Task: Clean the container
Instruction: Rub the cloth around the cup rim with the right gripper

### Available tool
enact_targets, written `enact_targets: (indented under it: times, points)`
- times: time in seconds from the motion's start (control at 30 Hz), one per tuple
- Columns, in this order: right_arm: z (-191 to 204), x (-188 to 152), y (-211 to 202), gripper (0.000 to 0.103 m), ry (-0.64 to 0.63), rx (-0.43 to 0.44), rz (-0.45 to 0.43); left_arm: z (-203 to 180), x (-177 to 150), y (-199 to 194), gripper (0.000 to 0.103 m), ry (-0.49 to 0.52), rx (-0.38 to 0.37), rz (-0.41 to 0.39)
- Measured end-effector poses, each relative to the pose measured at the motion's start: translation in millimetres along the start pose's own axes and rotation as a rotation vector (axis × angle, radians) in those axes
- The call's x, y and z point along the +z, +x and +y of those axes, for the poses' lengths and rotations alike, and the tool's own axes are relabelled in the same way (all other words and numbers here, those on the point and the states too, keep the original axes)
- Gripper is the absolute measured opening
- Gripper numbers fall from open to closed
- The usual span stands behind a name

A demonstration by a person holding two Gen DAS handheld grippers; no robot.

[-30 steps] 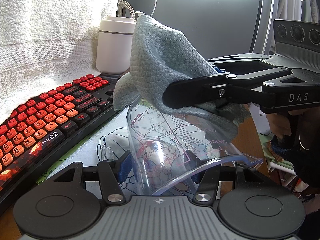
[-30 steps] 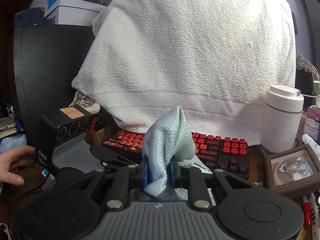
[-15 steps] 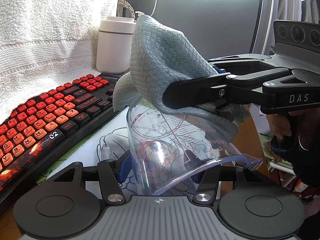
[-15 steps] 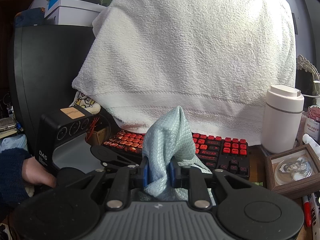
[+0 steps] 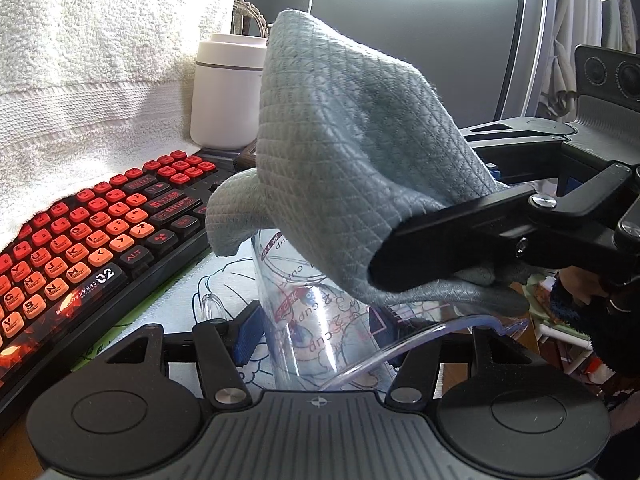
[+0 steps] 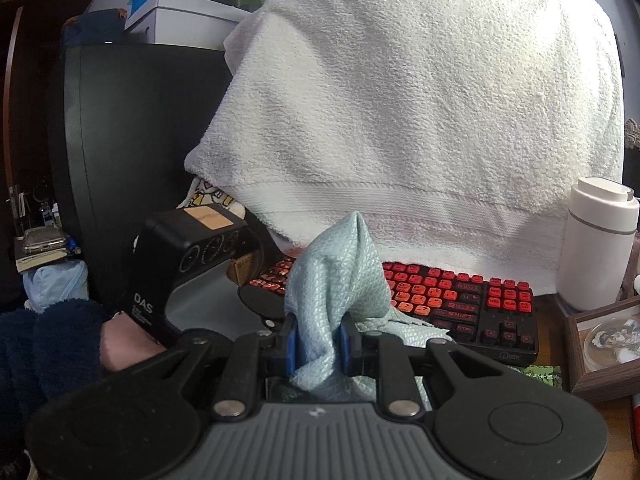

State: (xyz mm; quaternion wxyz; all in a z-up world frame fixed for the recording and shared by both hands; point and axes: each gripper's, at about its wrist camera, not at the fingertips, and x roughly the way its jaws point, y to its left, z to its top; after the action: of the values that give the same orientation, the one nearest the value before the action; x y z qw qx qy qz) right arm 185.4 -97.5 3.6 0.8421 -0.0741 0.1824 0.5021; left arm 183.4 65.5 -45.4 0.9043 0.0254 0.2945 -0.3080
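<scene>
Measuring cup, clear plastic: clamped on its side in your left tool, above the counter. Microfibre cloth: pinched in your right tool, draped over the cup's base. Press lightly; sweep steadily round the wall.

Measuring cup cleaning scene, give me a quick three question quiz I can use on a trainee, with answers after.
1. True or false: the left tool holds the clear measuring cup between its pads.
2. What is the right tool clamped on?
A. the white towel
B. the blue-grey cloth
C. the white canister
3. Fill in: behind the cup lies a black keyboard with ____ keys.

Key:
1. True.
2. B, the blue-grey cloth; in the left wrist view it hangs over the cup's far end.
3. Red; the white towel hangs behind it and the white canister stands at its end.
</scene>
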Motion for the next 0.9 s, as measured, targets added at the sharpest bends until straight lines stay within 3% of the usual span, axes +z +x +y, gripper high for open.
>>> enact_targets:
  times: [0.37,0.9]
  points:
    - [-31,1,5,0.019,0.050,-0.080,-0.015,2,0,1,0.058,0.000,0.001,0.000]
    - [-29,0,2,0.020,0.043,-0.088,-0.017,1,1,3,0.058,0.001,0.003,-0.001]
